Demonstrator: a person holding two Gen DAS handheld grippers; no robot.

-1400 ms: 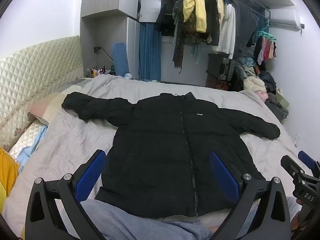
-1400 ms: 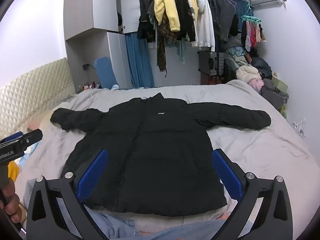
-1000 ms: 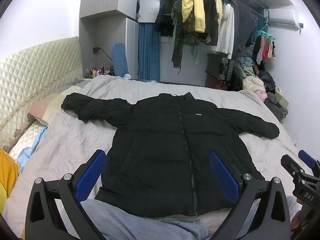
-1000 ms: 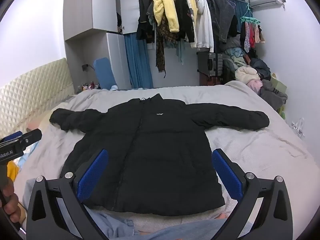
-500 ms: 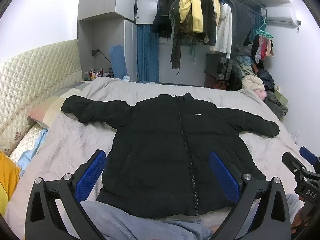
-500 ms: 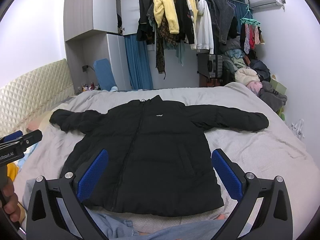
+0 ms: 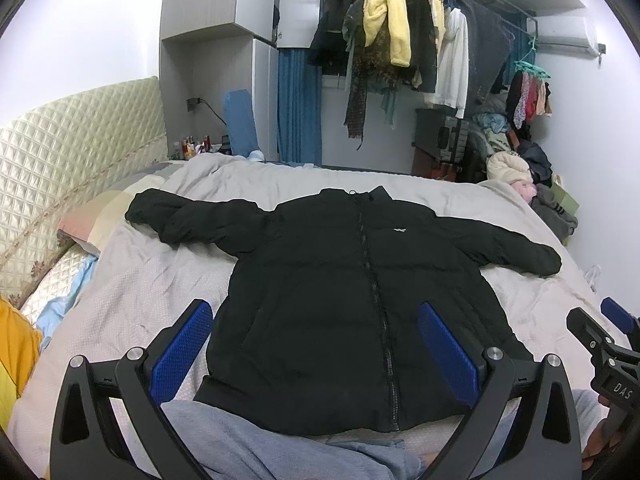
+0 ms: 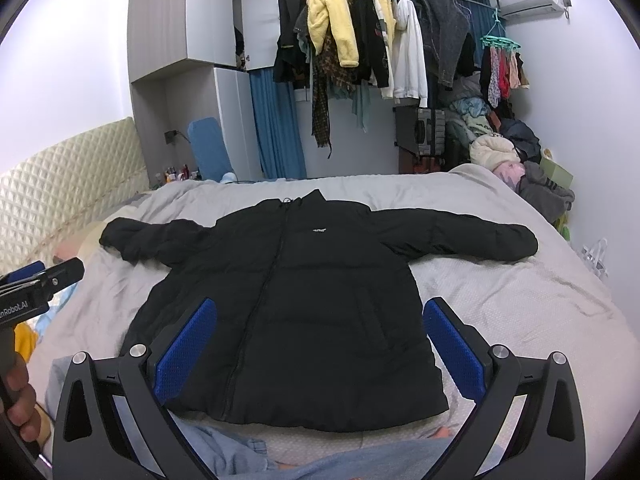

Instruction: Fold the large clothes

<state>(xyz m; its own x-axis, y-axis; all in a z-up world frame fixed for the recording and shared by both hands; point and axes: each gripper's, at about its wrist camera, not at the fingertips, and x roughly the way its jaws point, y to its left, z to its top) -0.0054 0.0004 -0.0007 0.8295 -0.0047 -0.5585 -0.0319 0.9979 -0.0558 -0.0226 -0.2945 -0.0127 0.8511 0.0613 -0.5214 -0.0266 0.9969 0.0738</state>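
A black puffer jacket lies flat, front up and zipped, on the grey bed, both sleeves spread sideways. It also shows in the right wrist view. My left gripper is open and empty, held above the jacket's hem. My right gripper is open and empty, also above the hem. Each gripper shows at the edge of the other's view: the right one, the left one.
A quilted headboard and pillows are at the left. A rail of hanging clothes and a clothes pile stand beyond the bed. The person's blue-jeaned legs are at the near edge.
Both views have shifted slightly, so the jacket sits a little lower and farther away. The jacket itself has not moved and both grippers stay open.
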